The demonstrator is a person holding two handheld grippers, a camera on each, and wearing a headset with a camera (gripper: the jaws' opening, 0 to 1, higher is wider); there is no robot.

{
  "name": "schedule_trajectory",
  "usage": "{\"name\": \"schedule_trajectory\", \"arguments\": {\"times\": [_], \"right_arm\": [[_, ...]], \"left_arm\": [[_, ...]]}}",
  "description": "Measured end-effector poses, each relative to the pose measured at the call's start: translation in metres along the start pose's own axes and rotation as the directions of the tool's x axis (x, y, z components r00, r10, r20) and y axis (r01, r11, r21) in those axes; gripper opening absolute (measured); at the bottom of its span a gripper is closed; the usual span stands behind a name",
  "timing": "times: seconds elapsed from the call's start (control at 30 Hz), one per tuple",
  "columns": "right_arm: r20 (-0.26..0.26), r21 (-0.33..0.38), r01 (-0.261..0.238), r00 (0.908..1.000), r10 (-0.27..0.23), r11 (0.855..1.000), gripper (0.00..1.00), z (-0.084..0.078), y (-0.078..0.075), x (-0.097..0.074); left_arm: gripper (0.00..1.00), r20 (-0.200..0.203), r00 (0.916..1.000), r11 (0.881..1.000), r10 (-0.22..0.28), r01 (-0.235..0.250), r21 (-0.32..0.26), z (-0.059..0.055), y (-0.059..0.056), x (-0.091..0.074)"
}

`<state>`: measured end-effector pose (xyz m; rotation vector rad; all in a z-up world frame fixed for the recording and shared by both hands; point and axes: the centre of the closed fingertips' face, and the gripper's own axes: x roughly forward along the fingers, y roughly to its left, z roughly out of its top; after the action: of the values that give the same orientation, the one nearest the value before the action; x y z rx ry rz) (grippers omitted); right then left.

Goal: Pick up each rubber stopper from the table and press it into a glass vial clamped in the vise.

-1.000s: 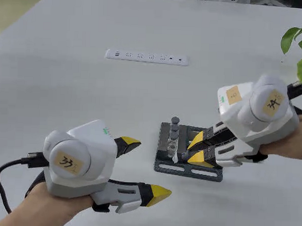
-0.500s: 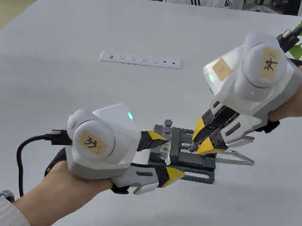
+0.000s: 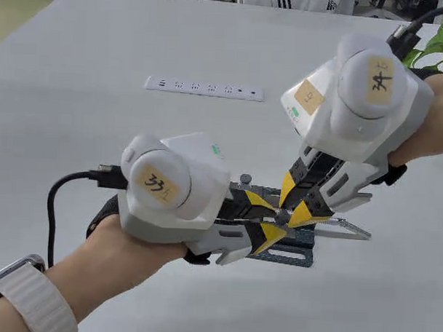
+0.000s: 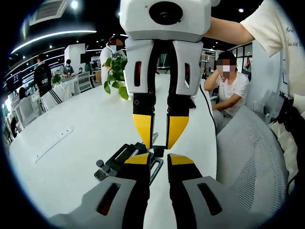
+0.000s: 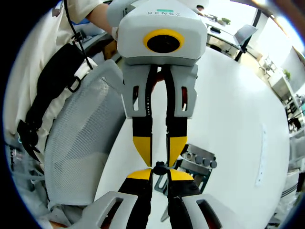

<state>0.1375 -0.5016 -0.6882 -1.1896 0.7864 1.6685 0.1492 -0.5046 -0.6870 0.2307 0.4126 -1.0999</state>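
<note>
Head view: the left gripper [image 3: 267,217] comes in low from the left and the right gripper [image 3: 287,216] angles down from the upper right; their tips meet just above the vise [image 3: 302,250]; a power strip [image 3: 204,87] lies well back on the surface [image 3: 94,74].

Left gripper view: its fingers [image 4: 138,164] are narrow with a slim gap; can't tell if they grip anything; the vise sits below, to the left.

Right gripper view: its fingers [image 5: 140,174] pinch a dark stopper [image 5: 160,168]; the left gripper's tips touch it from above; the vise is just beside.
</note>
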Motion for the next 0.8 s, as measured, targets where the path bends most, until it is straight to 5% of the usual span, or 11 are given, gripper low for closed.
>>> {"name": "schedule_trajectory", "arguments": {"times": [0.8], "right_arm": [[-0.064,-0.076,-0.058,0.9965,0.054,0.995,0.07,0.004,0.009,0.003]], "left_arm": [[0.04,-0.039,0.9979,0.999,-0.051,0.051,-0.007,-0.004,-0.011,0.002]]}}
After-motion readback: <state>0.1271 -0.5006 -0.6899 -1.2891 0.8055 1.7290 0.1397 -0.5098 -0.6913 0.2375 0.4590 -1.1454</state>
